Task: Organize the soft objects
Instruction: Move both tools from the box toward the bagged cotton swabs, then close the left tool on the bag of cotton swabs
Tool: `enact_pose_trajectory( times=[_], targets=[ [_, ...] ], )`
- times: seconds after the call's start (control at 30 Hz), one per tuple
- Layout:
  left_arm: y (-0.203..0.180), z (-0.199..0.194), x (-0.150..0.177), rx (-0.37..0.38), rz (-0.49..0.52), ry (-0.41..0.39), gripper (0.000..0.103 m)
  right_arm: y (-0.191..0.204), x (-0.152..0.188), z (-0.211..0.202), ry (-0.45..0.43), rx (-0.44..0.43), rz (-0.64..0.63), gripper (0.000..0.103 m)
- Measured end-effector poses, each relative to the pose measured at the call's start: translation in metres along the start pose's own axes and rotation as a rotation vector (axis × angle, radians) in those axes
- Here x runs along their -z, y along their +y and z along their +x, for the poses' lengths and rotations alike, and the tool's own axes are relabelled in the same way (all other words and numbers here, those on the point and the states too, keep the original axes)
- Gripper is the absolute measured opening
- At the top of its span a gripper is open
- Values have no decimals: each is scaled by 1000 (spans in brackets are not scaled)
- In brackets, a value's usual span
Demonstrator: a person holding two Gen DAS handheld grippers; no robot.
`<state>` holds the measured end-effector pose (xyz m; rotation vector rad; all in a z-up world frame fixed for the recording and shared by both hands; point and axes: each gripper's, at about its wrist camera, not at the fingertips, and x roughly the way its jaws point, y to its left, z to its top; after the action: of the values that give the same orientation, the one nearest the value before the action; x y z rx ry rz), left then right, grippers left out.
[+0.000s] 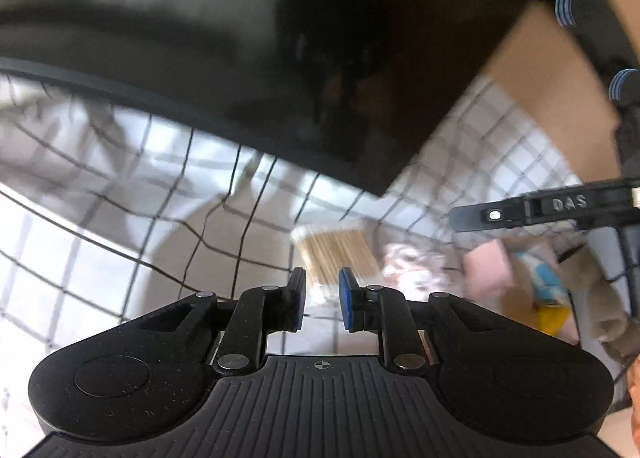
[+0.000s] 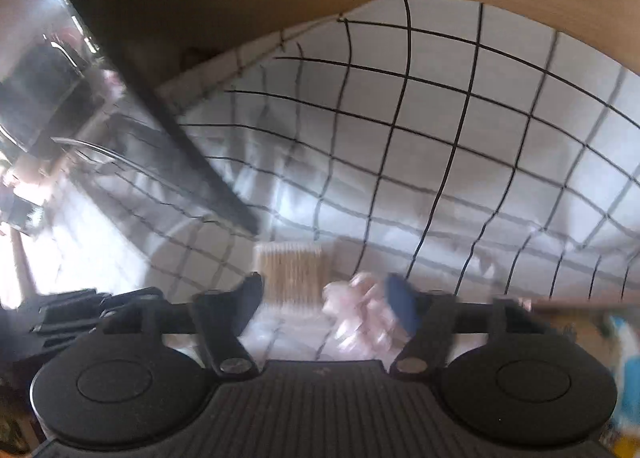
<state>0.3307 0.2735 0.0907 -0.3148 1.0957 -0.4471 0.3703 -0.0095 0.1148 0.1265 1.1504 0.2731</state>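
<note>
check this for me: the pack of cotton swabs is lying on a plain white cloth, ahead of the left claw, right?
Not quite. The cloth is not plain: it is white with a black grid of lines. The rest holds: the pack of cotton swabs lies on it, just ahead of the left claw. The left wrist view shows this, and the right wrist view shows the same grid.

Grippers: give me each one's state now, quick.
Left gripper: jaws narrowly apart, nothing between the pads.
Right gripper: jaws apart, nothing gripped; pink cloth lies just by one pad.
</note>
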Motion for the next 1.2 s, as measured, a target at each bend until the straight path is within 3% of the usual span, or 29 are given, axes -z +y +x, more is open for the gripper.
enact_pose_trajectory(
  times=[0.17,0.47,0.67,0.7,0.73,0.77,0.87,0.97,1.03,1.1,1.2],
  targets=[
    [22,50,-10,66,-71,94,19,-3,-11,42,81,-10,13,34],
    [53,87,-23,147,-193,123,20,-1,-17,87,171,40,52,32],
    [62,101,-25,225,-229,144,22,-7,-17,98,204,7,98,32],
    [64,105,-25,255,-244,163,24,-7,-17,98,207,3,101,32],
    [65,106,-25,276,-259,176,33,-8,-17,98,207,-1,102,32],
    [62,107,-27,293,-262,179,41,-8,-17,99,209,-11,100,32],
    [48,100,-31,359,-210,214,45,-11,-13,95,226,-65,131,31],
    [29,88,-34,326,-97,234,48,-8,-13,92,226,-67,117,30],
    [24,84,-34,312,-85,237,43,-8,-14,87,215,-65,116,30],
    [24,83,-34,314,-98,230,41,-6,-17,74,175,-34,66,30],
    [25,86,-32,302,-109,235,41,-6,-20,65,154,98,-6,30]
  ],
)
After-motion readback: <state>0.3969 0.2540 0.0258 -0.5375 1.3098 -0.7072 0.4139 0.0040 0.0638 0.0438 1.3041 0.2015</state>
